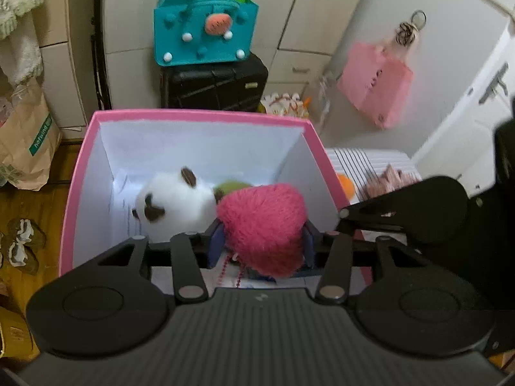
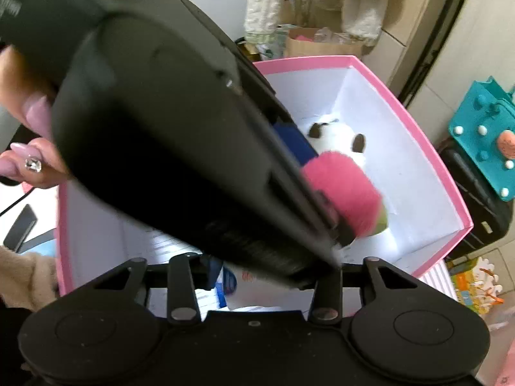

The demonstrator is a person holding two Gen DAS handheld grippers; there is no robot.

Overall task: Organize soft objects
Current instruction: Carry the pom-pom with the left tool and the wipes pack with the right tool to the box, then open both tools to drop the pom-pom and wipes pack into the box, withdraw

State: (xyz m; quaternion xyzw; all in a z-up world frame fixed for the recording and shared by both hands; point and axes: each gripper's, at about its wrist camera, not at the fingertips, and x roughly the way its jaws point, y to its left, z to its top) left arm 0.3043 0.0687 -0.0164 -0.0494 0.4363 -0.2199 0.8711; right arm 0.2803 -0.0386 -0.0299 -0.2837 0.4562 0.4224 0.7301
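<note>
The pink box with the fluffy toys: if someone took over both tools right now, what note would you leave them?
Left tool: closed on the pink fluffy heart, held over the pink box.
Right tool: mostly hidden behind the left one; grip unclear.
Done: white plush toy already lies in the box, with something green beside it.
Left: let the heart drop in, then look for other soft things.

Left gripper [image 2: 325, 225] body hides right gripper's jaws

Plush toy [image 1: 175, 204] inside box [image 1: 199, 116].
</note>
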